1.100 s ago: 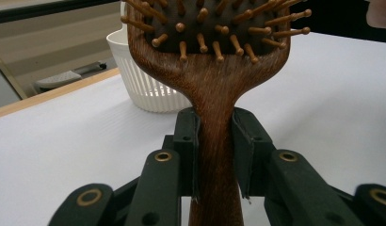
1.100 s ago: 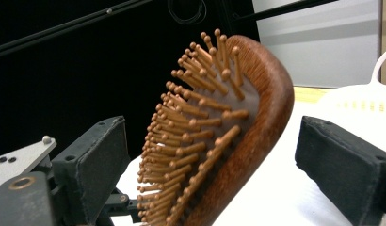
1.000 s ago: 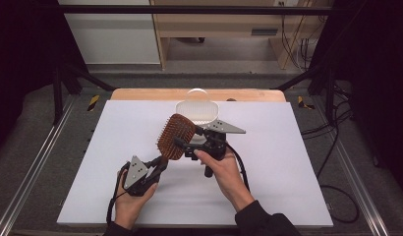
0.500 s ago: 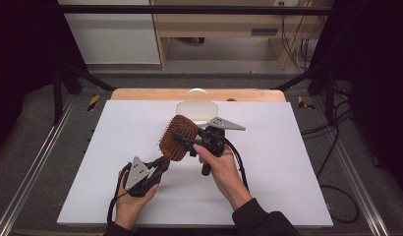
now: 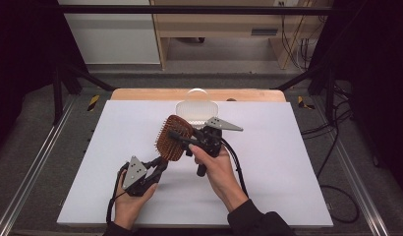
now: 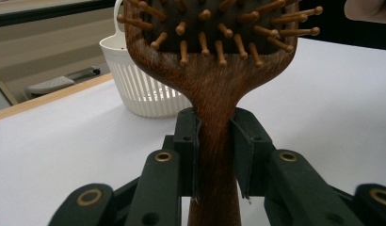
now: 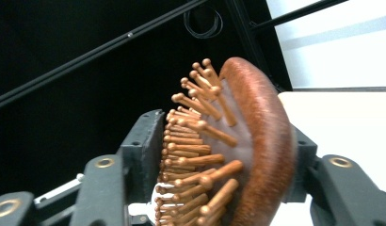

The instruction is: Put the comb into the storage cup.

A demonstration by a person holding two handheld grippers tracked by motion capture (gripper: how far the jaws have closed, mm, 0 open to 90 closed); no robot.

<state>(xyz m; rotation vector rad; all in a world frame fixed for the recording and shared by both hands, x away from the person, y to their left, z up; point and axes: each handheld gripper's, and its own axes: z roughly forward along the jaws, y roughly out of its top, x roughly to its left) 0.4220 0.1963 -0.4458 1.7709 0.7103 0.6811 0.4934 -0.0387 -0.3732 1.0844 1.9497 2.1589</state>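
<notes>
**Wooden brush held at both ends**

White sheeting covers the table (image 5: 288, 162), dark framing around it. A brown wooden hairbrush (image 5: 172, 137) with round-tipped wooden pins is lifted above the sheet. The left gripper (image 5: 158, 167) clamps its handle; the right gripper (image 5: 182, 140) has just been closing, one jaw against the pins, the other on the brush's back. Behind stands a white slotted basket (image 5: 197, 107), contents not visible.
</notes>
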